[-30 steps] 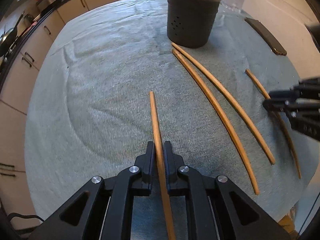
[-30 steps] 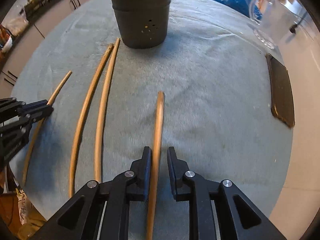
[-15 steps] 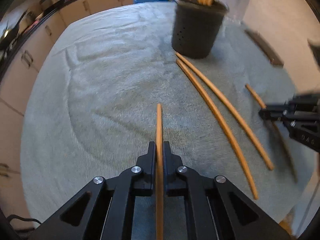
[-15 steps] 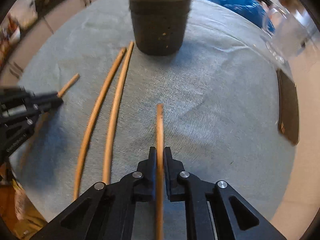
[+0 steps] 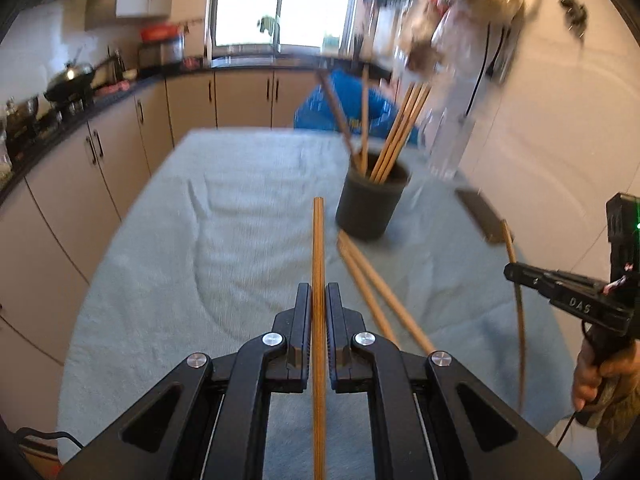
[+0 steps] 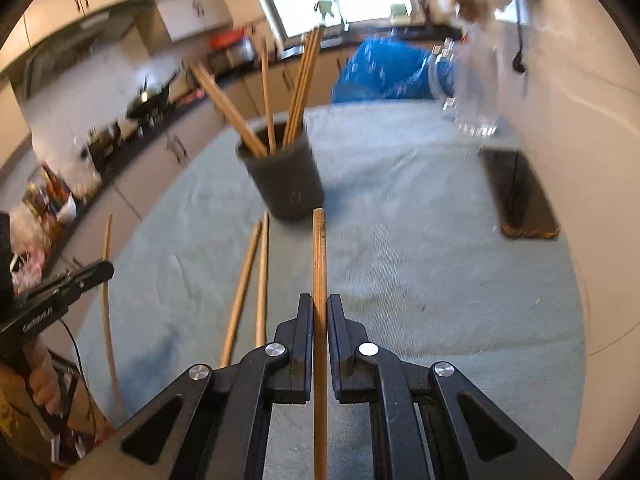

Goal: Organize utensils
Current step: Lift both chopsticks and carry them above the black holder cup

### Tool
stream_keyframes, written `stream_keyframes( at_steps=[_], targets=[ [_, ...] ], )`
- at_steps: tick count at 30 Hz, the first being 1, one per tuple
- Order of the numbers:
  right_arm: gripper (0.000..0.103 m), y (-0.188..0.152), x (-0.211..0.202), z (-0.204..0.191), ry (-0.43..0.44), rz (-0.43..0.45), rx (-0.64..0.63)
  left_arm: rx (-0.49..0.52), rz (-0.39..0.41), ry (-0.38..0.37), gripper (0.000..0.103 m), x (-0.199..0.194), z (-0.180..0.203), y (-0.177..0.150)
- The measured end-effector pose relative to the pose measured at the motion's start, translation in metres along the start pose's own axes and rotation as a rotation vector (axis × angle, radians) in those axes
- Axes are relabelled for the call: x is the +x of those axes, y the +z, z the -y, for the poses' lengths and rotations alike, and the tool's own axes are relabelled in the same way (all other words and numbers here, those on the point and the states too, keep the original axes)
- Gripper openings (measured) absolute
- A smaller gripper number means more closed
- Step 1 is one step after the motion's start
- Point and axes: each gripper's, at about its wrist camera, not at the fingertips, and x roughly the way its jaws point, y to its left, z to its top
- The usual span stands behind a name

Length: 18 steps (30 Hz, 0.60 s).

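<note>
My left fingers (image 5: 318, 320) are clamped on one chopstick (image 5: 318, 248). My right fingers (image 6: 320, 328) pinch another chopstick (image 6: 319, 256). Both sticks poke out ahead of my fingers, above the desk (image 5: 240, 216). The dark cup (image 5: 370, 208) stands ahead, already full of leaning sticks, so mine could bump them or tip it. Two loose chopsticks (image 5: 372, 280) lie between my hands. Left of my left fingers the cloth is bare; right of my right fingers the desk's edge is near.
</note>
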Motion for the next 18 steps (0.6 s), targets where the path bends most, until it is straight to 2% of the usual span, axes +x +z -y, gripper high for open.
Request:
stream_keyframes(
  at_steps=[4,11,18],
  targets=[
    [0.007,0.011,-0.020,-0.009,0.007,0.105,0.009,0.009,0.106,-0.010,0.006,-0.023,0.013,0.017],
    [0.007,0.036,-0.045,-0.007,0.020,0.238,0.053,-0.040,0.243,-0.087,0.006,-0.047,0.021,0.050],
    [0.007,0.088,-0.043,-0.004,0.063,0.333,0.101,-0.076,0.343,-0.130,0.006,-0.048,0.019,0.100]
  ],
)
